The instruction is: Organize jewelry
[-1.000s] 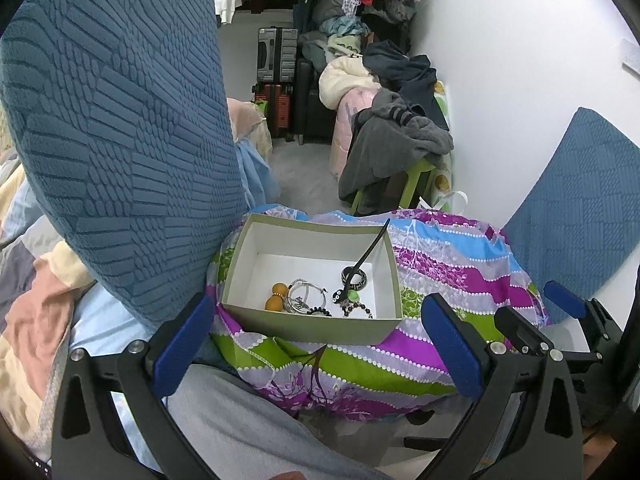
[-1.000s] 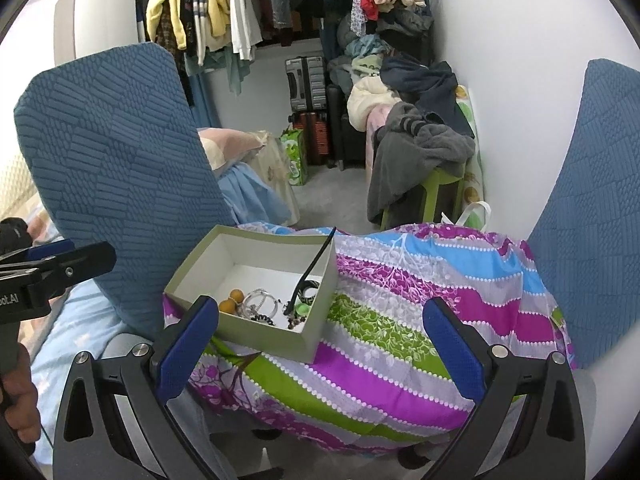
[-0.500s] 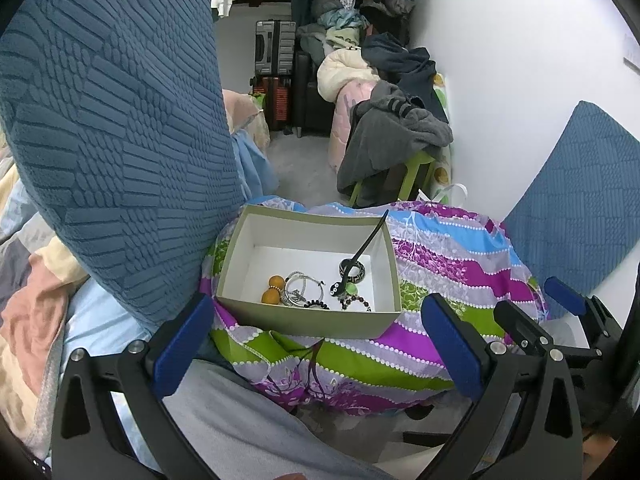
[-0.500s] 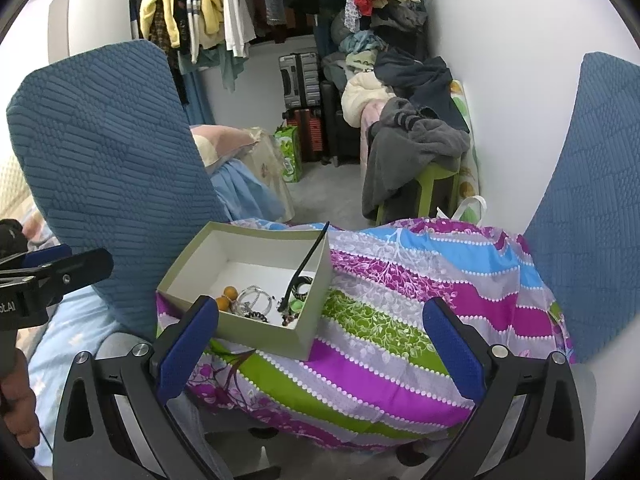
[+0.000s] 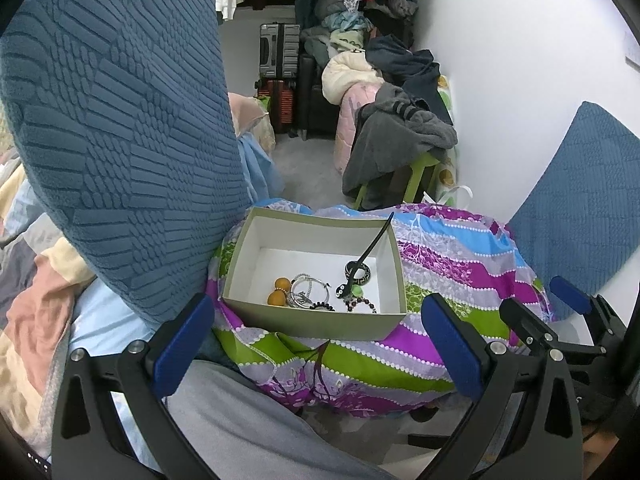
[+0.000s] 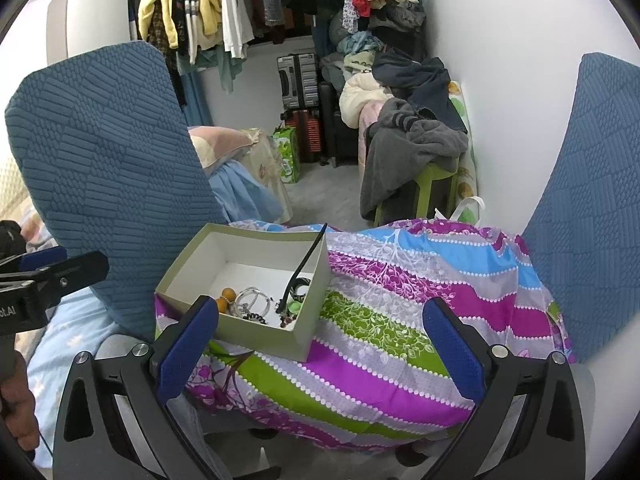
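An open olive-green cardboard box [image 5: 320, 322] [image 6: 172, 278] with a white inside rests on a striped purple, green and blue cloth [image 5: 448, 252] [image 6: 400, 292]. Inside lie two orange beads [image 5: 280, 290] [image 6: 227, 296], silver bangles [image 5: 306, 290] [image 6: 252, 300], a black beaded bracelet [image 5: 320, 305] and a black ring with a long black stick [image 5: 370, 246] [image 6: 306, 262] leaning on the box's rim. My left gripper [image 5: 316, 346] hovers open just in front of the box, empty. My right gripper [image 6: 320, 350] is open and empty over the cloth right of the box.
Blue textured chair backs stand at left [image 5: 112, 132] [image 6: 104, 168] and right [image 5: 576, 200] [image 6: 592, 184]. Beyond lie a grey floor, suitcases [image 6: 298, 80], piled clothes on a green stool [image 6: 416, 148] and hanging garments [image 6: 200, 4]. A white wall [image 6: 508, 60] runs along the right. A hand [image 6: 16, 404] holds the left gripper's handle.
Both grippers have drifted slightly, so the box sits a little higher and closer in each view. Their fingers stay open; the jewelry has not moved.
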The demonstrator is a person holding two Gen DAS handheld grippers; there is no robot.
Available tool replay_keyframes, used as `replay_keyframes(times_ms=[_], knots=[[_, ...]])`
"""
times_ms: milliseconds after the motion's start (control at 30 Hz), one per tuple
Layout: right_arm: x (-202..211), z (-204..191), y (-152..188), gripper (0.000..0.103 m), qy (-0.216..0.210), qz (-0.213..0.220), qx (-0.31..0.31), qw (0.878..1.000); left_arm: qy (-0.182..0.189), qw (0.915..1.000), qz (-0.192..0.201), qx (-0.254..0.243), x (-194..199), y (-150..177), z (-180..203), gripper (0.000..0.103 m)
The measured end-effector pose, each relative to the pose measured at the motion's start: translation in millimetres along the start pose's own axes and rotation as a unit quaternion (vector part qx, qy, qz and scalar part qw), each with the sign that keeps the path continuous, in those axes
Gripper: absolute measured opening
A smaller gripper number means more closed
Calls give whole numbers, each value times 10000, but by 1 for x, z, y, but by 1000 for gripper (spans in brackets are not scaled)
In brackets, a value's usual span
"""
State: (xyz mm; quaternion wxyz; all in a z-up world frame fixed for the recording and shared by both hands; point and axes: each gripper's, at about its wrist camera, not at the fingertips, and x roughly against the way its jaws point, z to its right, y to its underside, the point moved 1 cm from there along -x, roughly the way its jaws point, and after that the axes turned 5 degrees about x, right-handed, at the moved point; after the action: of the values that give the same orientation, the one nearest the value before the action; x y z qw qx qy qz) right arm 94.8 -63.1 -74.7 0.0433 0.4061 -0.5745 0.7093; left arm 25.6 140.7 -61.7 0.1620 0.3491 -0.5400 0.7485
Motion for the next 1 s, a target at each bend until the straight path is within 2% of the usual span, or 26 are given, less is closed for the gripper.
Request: replay_keyframes(times_ms=[600, 1000], knots=[[-2, 4, 0, 103, 34, 2, 5, 10000, 37, 10000, -1, -24, 2, 0, 1, 103], [-1, 2, 3, 103, 40, -5, 35, 10000, -133, 9999, 4, -27, 1, 2, -3, 103]])
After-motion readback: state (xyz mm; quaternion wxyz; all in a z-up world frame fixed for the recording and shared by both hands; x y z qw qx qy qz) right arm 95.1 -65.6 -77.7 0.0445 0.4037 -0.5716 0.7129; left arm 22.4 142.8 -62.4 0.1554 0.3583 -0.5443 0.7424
